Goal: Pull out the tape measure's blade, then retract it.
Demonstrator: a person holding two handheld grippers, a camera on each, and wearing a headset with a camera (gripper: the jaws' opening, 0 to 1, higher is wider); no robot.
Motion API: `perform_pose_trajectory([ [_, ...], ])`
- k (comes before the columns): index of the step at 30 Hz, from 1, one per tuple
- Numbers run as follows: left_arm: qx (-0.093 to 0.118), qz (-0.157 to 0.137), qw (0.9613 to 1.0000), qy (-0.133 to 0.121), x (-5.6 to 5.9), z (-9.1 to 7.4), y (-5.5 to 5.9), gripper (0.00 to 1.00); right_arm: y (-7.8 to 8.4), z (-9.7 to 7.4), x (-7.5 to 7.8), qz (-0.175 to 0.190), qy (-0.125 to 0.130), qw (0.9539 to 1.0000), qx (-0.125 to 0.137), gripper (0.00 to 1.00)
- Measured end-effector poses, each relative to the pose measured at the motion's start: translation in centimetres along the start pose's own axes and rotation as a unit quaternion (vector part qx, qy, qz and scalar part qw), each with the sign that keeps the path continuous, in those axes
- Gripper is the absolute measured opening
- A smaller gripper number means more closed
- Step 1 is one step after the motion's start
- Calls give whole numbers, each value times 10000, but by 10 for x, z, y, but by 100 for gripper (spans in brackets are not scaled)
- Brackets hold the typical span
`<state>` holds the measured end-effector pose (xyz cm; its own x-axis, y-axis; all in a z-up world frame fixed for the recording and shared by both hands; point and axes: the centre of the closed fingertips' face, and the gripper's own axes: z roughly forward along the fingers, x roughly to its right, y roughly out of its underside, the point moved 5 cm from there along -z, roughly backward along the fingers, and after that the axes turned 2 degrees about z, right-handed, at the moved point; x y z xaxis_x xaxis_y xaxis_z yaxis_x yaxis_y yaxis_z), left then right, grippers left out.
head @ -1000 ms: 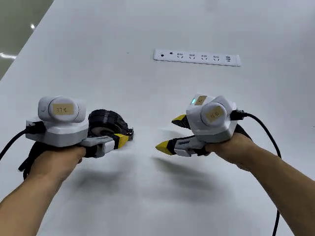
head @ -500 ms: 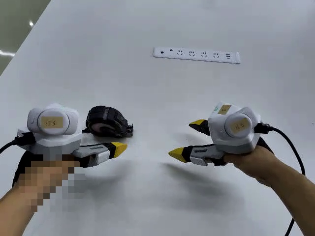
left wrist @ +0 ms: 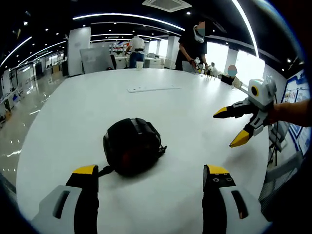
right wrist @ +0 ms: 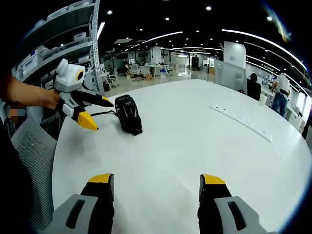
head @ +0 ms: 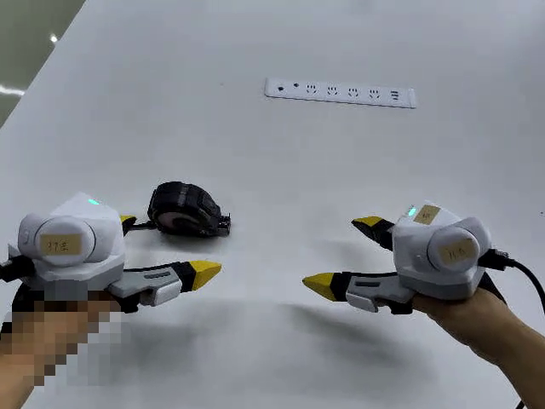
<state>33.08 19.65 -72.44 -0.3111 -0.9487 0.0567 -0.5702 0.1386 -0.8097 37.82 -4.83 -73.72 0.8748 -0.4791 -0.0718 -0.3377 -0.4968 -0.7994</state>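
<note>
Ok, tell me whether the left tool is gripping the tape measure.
No, the left tool has its jaws wide apart, and the tape measure lies on the table ahead of them.

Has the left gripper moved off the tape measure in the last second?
Yes. The left gripper has drawn back toward the person, away from the power strip. The tape measure, earlier between its jaws, now lies free ahead of them.

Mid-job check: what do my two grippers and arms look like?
The left gripper and right gripper match: rounded white housings, each with a tan label and a green light, and grey-and-black jaws with yellow tips. A black cable leaves the right one. Forearms are unsleeved.
</note>
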Motion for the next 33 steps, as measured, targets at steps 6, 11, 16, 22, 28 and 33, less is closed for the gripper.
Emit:
perform_pose_trajectory([
  [6, 183, 167, 9996, 99, 4, -9, -1, 88, 3, -9, -7, 166, 74, 9997, 158, 80],
  [11, 296, 283, 9990, 193, 9, -16, 0, 91, 6, -15, -11, 204, 155, 9995, 193, 83],
  [16, 372, 389, 9982, 273, 13, -22, 1, 98, 3, -23, -14, 294, 226, 9985, 392, 88],
  [22, 423, 475, 9974, 333, 14, -28, 4, 99, -1, -30, -14, 376, 375, 9964, 663, 98],
  [28, 472, 498, 9966, 448, 16, -31, 4, 99, 6, -35, -15, 348, 456, 9964, 619, 99],
  [33, 550, 494, 9962, 456, 17, -32, 0, 99, 7, -39, -15, 451, 509, 9953, 684, 99],
])
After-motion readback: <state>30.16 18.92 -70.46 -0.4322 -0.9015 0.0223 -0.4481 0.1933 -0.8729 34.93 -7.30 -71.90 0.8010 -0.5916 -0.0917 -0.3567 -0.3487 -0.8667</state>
